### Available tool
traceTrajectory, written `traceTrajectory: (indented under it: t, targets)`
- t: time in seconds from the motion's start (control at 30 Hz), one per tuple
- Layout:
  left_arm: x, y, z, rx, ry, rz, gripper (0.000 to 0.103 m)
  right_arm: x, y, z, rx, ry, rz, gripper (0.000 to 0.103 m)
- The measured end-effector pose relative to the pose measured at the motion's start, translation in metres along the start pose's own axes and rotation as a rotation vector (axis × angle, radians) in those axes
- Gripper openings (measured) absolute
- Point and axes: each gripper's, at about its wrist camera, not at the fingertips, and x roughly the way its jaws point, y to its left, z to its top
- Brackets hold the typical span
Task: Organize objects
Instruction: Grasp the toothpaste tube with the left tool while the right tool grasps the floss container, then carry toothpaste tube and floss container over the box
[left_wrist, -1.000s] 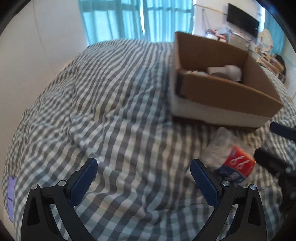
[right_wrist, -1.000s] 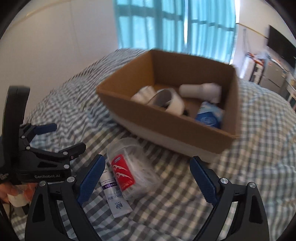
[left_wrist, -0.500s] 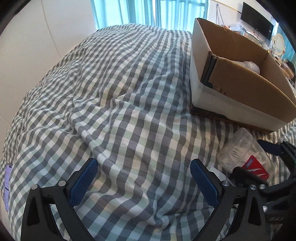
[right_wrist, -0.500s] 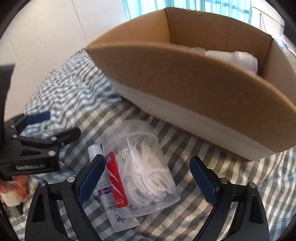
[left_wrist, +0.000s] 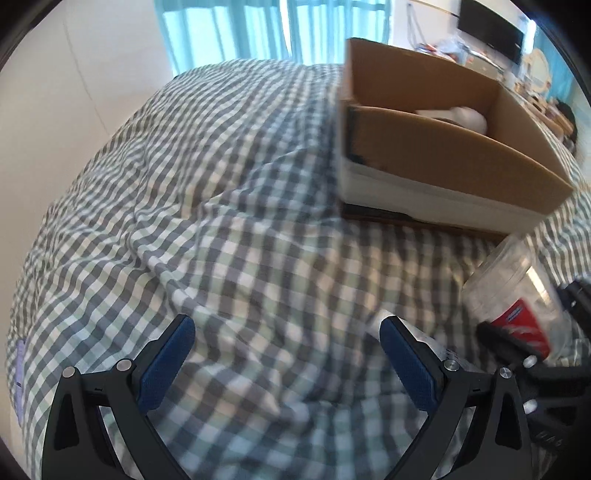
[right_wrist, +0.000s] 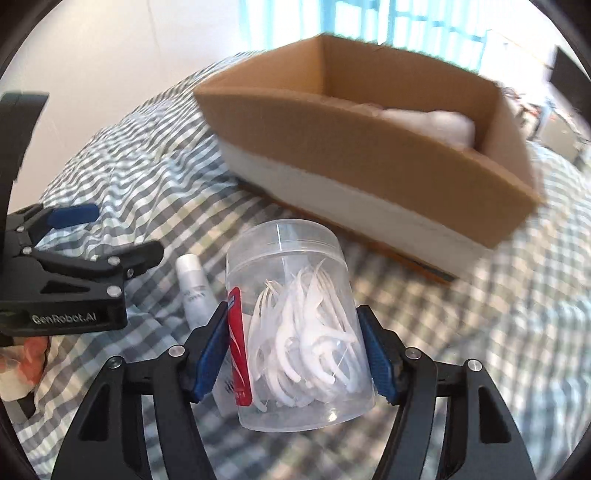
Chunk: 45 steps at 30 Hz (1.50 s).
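Right gripper (right_wrist: 295, 349): black plastic arms, blue ribbed pads, silver screws. Left gripper (left_wrist: 286, 360) same build, also at 9 o'clock in right view with white "GenRobot.AI" lettering on its black side.

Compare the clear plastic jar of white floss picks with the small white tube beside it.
The clear plastic jar of white floss picks is wide and see-through; the small white tube is slim and opaque. The jar sits between the right gripper pads, which have just been closing; the tube lies ungripped on the checked bedspread. Both are outside the cardboard box.
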Motion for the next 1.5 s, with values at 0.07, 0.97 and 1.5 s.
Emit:
traceTrajectory:
  t: [0.07, 0.97, 1.5]
  targets:
    - [-0.006, -0.011, -0.002, 0.02, 0.003, -0.021, 0.103, -0.014, -0.007, -0.005, 0.032, -0.027, -0.014, 0.066]
    - [0.003, -0.091, -0.012, 0.081, 0.108, -0.27, 0.012, -0.049, -0.046, -0.025, 0.23, -0.066, -0.079, 0.066]
    - [-0.068, -0.069, -0.009, 0.169, -0.044, -0.186, 0.011, -0.088, -0.022, -0.027, 0.164, -0.117, -0.175, 0.066]
